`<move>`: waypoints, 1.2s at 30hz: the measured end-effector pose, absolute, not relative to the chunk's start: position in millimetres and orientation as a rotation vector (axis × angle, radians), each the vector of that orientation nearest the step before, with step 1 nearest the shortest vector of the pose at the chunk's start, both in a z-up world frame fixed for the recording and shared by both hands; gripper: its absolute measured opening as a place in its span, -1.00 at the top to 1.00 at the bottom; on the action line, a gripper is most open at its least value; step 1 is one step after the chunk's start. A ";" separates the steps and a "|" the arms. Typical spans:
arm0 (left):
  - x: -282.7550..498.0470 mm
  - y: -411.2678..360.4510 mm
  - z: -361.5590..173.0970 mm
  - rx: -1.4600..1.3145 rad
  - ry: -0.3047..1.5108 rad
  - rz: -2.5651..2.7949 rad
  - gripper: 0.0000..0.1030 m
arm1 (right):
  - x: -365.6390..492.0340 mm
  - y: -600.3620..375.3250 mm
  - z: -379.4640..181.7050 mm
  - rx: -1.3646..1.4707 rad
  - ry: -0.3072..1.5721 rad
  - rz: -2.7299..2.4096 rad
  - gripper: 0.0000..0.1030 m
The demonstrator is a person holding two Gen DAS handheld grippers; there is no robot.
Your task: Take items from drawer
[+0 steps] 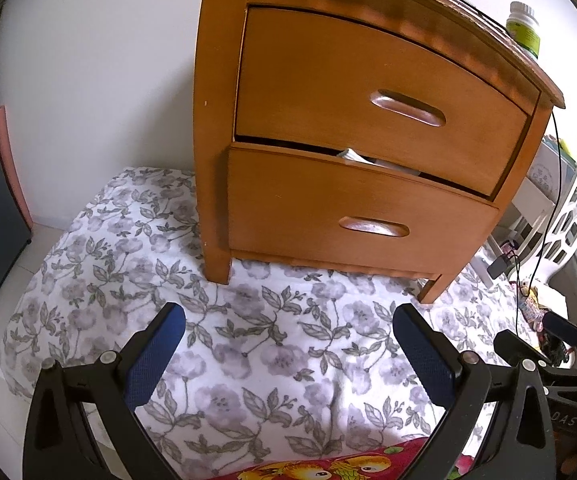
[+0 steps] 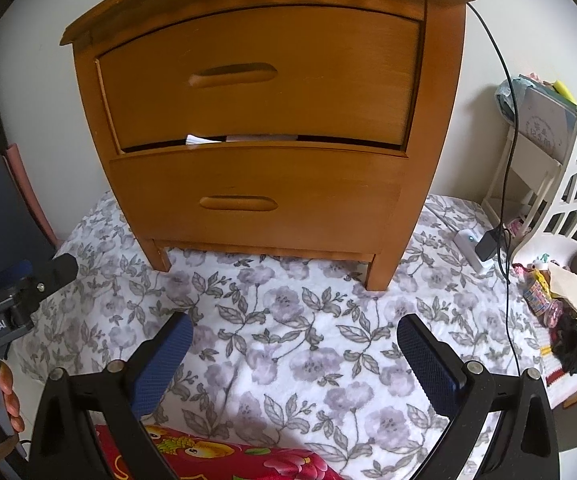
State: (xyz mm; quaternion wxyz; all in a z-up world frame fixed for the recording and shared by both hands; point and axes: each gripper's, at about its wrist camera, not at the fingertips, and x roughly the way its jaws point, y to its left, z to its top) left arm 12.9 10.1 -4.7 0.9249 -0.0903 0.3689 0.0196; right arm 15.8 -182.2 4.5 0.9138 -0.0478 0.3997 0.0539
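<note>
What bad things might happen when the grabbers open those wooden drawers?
1. White papers poke out of the gap above the lower drawer of the orange-brown wooden nightstand; they may snag or crumple when it slides.
2. A green-labelled bottle stands near the nightstand's top edge; a hard tug might topple it.
3. A black cable hangs down beside the nightstand; the open right gripper might catch it.

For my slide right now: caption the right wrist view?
Open right gripper faces wooden nightstand, papers peeking above lower drawer.
</note>
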 end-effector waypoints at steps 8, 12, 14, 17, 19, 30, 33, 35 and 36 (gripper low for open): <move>14.8 11.3 -4.8 -0.187 0.780 0.045 -1.00 | 15.7 -181.4 3.9 -0.106 0.829 0.114 -1.00; 15.5 11.6 -4.7 -0.182 0.781 0.047 -1.00 | 15.5 -180.2 3.7 -0.116 0.828 0.112 -1.00; 16.2 11.8 -4.6 -0.176 0.781 0.047 -1.00 | 15.9 -179.8 3.8 -0.120 0.831 0.114 -1.00; 16.6 11.6 -4.7 -0.175 0.783 0.048 -1.00 | 16.3 -179.6 3.9 -0.121 0.830 0.114 -1.00; 16.3 11.4 -4.6 -0.175 0.783 0.048 -1.00 | 16.3 -179.4 4.0 -0.121 0.831 0.114 -1.00; 16.5 13.9 -4.2 -0.180 0.777 0.053 -1.00 | 16.1 -177.5 3.1 -0.126 0.831 0.115 -1.00; 16.9 15.4 -3.6 -0.176 0.772 0.060 -1.00 | 16.2 -177.5 3.0 -0.126 0.832 0.114 -1.00; 17.2 16.9 -2.9 -0.176 0.768 0.062 -1.00 | 15.6 -176.5 2.5 -0.128 0.832 0.114 -1.00; 17.4 17.7 -2.7 -0.178 0.767 0.061 -1.00 | 15.8 -176.6 2.6 -0.128 0.832 0.114 -1.00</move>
